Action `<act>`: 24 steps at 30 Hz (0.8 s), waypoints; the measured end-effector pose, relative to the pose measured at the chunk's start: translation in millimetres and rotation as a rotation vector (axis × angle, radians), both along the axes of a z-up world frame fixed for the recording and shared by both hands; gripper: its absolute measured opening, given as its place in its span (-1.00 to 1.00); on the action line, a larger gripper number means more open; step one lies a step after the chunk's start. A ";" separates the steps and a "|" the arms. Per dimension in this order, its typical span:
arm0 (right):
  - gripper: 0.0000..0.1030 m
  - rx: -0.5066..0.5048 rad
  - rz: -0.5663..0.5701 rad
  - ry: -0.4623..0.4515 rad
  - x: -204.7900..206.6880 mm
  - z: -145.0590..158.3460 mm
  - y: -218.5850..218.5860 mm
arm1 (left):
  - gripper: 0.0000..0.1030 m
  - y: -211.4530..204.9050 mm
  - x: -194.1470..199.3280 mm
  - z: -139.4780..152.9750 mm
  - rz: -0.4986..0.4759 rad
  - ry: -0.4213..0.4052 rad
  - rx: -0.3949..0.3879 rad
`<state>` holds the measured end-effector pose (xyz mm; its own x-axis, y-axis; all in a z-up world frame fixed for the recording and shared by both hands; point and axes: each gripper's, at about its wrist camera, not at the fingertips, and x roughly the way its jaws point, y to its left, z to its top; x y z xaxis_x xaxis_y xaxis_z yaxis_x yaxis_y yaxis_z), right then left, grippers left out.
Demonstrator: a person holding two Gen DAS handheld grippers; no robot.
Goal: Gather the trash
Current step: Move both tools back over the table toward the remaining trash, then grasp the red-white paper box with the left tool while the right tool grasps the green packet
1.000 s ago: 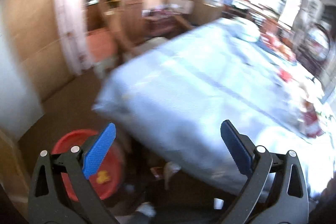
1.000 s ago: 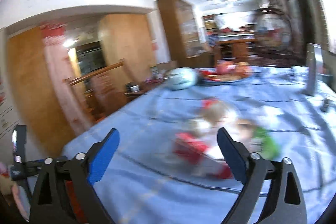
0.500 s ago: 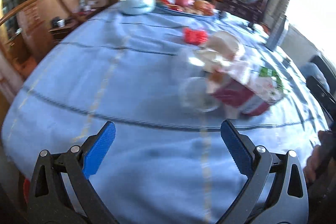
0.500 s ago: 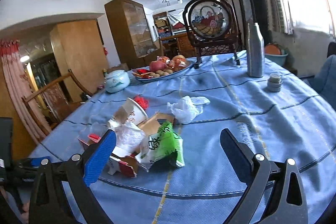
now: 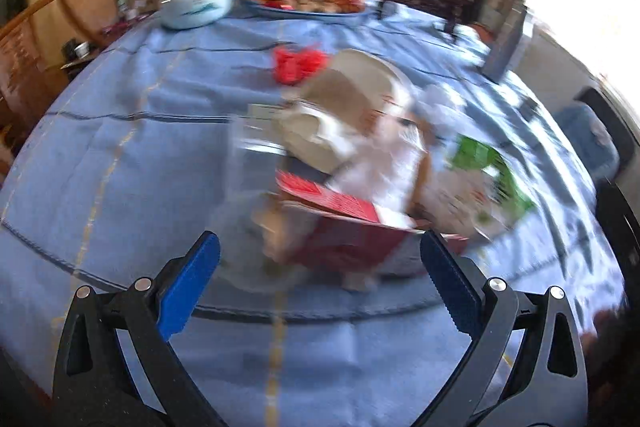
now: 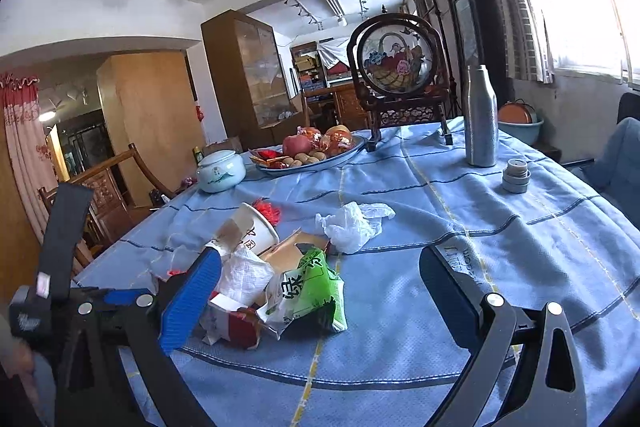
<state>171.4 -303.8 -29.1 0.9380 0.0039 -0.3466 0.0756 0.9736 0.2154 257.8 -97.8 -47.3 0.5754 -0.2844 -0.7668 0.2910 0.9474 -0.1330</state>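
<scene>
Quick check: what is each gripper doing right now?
Left gripper: open, holding nothing.
Right gripper: open, holding nothing.

The right gripper [image 6: 320, 279] hangs with its jaws spread wide over a blue tablecloth [image 6: 500, 247]. Between them lies a heap of trash: a green packet [image 6: 308, 287], a red-and-white carton [image 6: 232, 323], a tipped paper cup [image 6: 256, 231] and a crumpled white bag [image 6: 352, 227] just behind. A fruit plate [image 6: 316, 155] and a silver bottle [image 6: 480, 119] stand farther back.
</scene>
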 end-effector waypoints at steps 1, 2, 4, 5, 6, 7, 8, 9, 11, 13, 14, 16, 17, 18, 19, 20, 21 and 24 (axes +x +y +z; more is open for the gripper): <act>0.90 0.003 0.002 -0.003 -0.1 0.6 -0.9 | 0.87 12.1 5.7 1.0 0.053 -0.020 0.026; 0.90 0.009 0.005 -0.007 -1.1 0.6 -1.6 | 0.87 21.6 7.5 1.6 0.086 -0.032 0.042; 0.89 0.021 0.010 -0.013 -2.3 1.1 -3.6 | 0.87 52.8 12.7 1.9 0.193 -0.052 0.074; 0.89 0.027 0.013 -0.015 -1.7 0.9 -5.0 | 0.87 68.9 13.9 2.1 0.234 -0.048 0.072; 0.89 0.031 0.016 -0.016 -1.6 0.8 -5.8 | 0.87 82.8 14.1 2.2 0.264 -0.041 0.057; 0.89 0.036 0.019 -0.015 -1.4 0.5 -6.2 | 0.87 97.7 13.0 2.7 0.290 -0.031 0.028; 0.89 0.037 0.020 -0.016 -1.4 0.8 -6.1 | 0.87 109.5 10.4 3.1 0.308 -0.019 -0.008; 0.89 0.038 0.022 -0.017 -1.6 1.0 -5.9 | 0.87 114.1 8.3 3.2 0.311 -0.012 -0.029; 0.89 0.034 0.024 -0.016 -1.3 1.0 -4.9 | 0.87 116.3 1.4 3.0 0.277 0.014 -0.093; 0.89 0.026 0.025 -0.013 -1.0 0.8 -3.1 | 0.87 102.3 -5.6 3.2 0.195 0.039 -0.133; 0.89 0.024 0.025 -0.013 -1.2 1.1 -2.8 | 0.87 88.9 -10.3 3.6 0.131 0.047 -0.145; 0.89 0.026 0.019 -0.018 -1.9 1.5 -3.1 | 0.87 62.5 -17.5 4.8 0.026 0.057 -0.146; 0.89 0.030 0.016 -0.024 -2.8 1.7 -3.7 | 0.87 46.9 -21.3 4.4 -0.034 0.060 -0.142; 0.89 0.035 0.013 -0.030 -3.8 1.8 -4.6 | 0.87 34.0 -22.7 3.3 -0.070 0.060 -0.136; 0.89 0.041 0.011 -0.034 -4.7 1.8 -6.0 | 0.87 17.5 -25.8 1.6 -0.114 0.060 -0.122; 0.89 0.051 0.009 -0.038 -5.4 1.8 -7.8 | 0.87 6.1 -26.8 -0.1 -0.140 0.065 -0.114; 0.89 0.059 0.009 -0.039 -5.6 1.4 -9.5 | 0.87 -3.7 -26.3 -2.2 -0.161 0.071 -0.111; 0.90 0.079 0.019 -0.028 -3.5 0.5 -12.9 | 0.86 -25.1 -21.7 -8.2 -0.178 0.054 -0.106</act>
<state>167.9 -316.7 -28.5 0.9470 0.0484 -0.3177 0.0496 0.9548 0.2932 236.1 -122.9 -55.5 0.4678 -0.4589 -0.7554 0.4426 0.8614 -0.2493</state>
